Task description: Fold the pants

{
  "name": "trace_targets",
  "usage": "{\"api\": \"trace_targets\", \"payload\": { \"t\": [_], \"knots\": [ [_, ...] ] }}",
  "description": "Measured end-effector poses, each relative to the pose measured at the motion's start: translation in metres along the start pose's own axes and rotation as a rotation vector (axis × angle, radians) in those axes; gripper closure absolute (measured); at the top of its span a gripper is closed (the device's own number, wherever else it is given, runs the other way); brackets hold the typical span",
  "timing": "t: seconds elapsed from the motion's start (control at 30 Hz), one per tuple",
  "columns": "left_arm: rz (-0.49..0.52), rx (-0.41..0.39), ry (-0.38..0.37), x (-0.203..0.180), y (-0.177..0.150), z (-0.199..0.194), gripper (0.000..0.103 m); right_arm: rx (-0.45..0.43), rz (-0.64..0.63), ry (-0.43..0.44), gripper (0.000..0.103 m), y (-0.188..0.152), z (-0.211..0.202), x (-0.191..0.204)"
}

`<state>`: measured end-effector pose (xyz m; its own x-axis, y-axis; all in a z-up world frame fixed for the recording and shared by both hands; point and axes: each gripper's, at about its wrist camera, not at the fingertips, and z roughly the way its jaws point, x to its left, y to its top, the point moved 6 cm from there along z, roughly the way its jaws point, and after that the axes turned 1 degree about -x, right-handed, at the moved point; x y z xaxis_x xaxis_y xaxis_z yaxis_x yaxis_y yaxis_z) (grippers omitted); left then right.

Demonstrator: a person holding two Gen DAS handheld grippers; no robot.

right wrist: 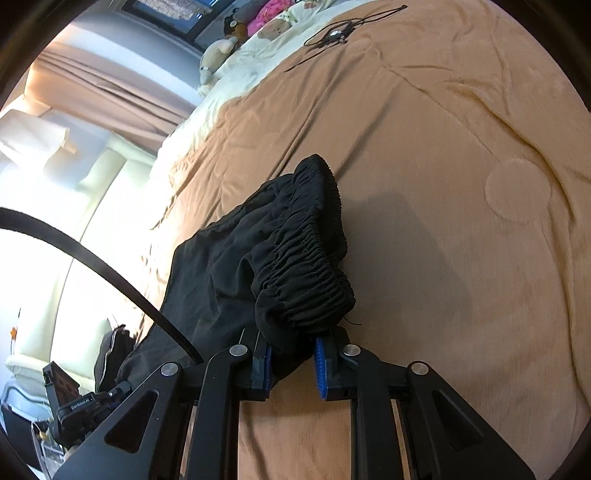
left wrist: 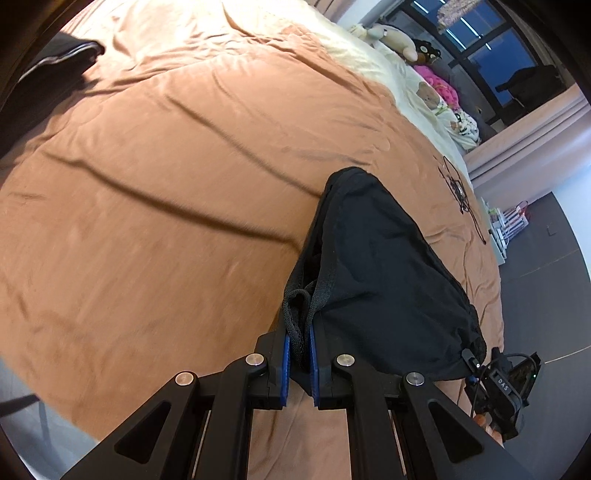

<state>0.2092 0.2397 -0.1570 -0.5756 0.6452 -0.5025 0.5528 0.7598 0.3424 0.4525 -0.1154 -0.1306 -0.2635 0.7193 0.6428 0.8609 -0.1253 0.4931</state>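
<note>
Black pants [left wrist: 373, 266] hang bunched over the orange bedspread [left wrist: 166, 184], lifted off it by both grippers. My left gripper [left wrist: 298, 350] is shut on the waistband edge with its drawstring, blue pads pressing the cloth. In the right wrist view the gathered elastic waistband of the pants [right wrist: 295, 258] rises from my right gripper [right wrist: 293, 360], which is shut on a thick fold of it. The other gripper [left wrist: 498, 384] shows at the lower right of the left wrist view, and at the lower left of the right wrist view as the left gripper [right wrist: 85, 406]. The pant legs are hidden.
A dark garment [left wrist: 51, 70] lies at the bed's far left corner. Stuffed toys [left wrist: 402, 40] and a pink cushion [left wrist: 439, 85] sit on the cream pillow end. A black cable [right wrist: 332, 33] lies on the bedspread. Curtains [right wrist: 110, 85] and a dark floor [left wrist: 546, 266] border the bed.
</note>
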Motion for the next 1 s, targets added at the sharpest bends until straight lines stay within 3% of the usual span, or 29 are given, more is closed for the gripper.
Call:
{"api": "trace_targets", "payload": {
  "t": [0.5,0.83,0.93,1.0],
  "knots": [
    [-0.014,0.054,0.043,0.027,-0.050,-0.020,0.094,0.120,-0.075,0.002,0.088,0.014,0.004,0.006],
    [-0.002,0.180,0.076,0.037,-0.074,-0.010,0.088,0.118,-0.170,-0.078,0.088,0.048,0.014,0.012],
    [0.033,0.171,0.092,0.041,-0.073,-0.015,0.079,0.132,-0.165,-0.116,0.080,0.058,0.021,0.009],
    [0.045,0.151,0.100,0.043,-0.069,-0.020,0.071,0.136,-0.160,-0.147,0.066,0.063,0.023,0.004]
  ]
}}
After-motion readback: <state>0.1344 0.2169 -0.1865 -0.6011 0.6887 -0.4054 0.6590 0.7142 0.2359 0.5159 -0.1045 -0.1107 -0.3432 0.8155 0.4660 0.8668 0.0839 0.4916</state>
